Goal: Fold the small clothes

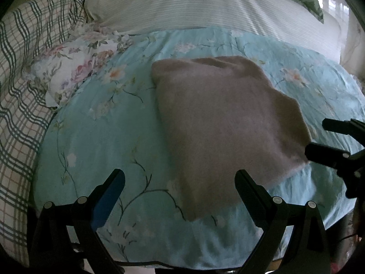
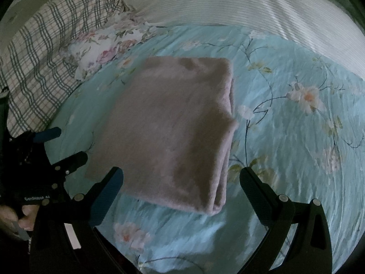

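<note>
A pinkish-brown fuzzy garment (image 1: 225,123) (image 2: 173,132) lies folded into a flat rectangle on the light-blue floral bedspread (image 1: 95,125) (image 2: 285,137). Its layered fold edge shows along its right side in the right wrist view. My left gripper (image 1: 180,178) hovers open just in front of the garment's near-left corner, nothing between its fingers. My right gripper (image 2: 181,175) is open too, hanging over the garment's near edge. Each gripper shows in the other's view: the right gripper (image 1: 319,137) at the garment's right corner, the left gripper (image 2: 66,143) at its left edge, held by a hand (image 2: 25,214).
A plaid blanket (image 1: 25,73) (image 2: 43,52) is bunched on the left beside a floral pillow (image 1: 73,64) (image 2: 105,45). A white striped quilt (image 1: 187,2) (image 2: 251,9) lies along the far side. The bedspread's front edge runs just below the grippers.
</note>
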Demonstrator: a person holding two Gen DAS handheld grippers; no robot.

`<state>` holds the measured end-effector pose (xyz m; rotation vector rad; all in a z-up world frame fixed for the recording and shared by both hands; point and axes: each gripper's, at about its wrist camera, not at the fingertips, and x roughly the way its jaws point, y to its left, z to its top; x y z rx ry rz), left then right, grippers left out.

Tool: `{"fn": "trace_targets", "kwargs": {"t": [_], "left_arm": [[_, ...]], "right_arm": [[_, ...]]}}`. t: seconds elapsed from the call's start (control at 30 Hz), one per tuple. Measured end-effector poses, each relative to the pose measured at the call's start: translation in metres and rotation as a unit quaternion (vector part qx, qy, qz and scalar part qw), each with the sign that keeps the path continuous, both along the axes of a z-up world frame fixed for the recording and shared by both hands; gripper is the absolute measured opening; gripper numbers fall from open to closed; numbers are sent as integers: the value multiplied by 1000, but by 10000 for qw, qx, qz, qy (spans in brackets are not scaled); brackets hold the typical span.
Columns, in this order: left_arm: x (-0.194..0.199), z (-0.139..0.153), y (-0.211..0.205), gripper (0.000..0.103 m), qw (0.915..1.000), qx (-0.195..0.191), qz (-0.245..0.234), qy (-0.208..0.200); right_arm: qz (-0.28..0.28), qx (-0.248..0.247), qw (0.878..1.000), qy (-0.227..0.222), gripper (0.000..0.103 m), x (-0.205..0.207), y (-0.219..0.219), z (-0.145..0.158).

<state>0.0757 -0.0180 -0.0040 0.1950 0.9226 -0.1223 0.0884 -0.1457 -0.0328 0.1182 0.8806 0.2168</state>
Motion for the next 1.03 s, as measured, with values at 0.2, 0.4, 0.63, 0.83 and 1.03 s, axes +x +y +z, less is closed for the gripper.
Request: {"fn": "trace_targets", "kwargs": {"t": [0.2,0.4,0.63,0.83,1.03], "left_arm": [[9,0,0,97,9999,54,84,-32],[17,-2,2,97,9997,133,190,-14],[19,-2,-1,97,9996,172,230,-24],[21,-2,0,97,9995,129,273,-11],[20,-1,-1,97,9995,104,288,3]], "right_arm": [[1,23,10000,-11,102,9,-5,-1],[4,64,10000,34,102,13,-5,-5],[19,69,10000,32,102,15,-5,-5],[9,96,9999,29,102,17,-4,-4],[44,112,9999,30,102,19,0,-4]]}}
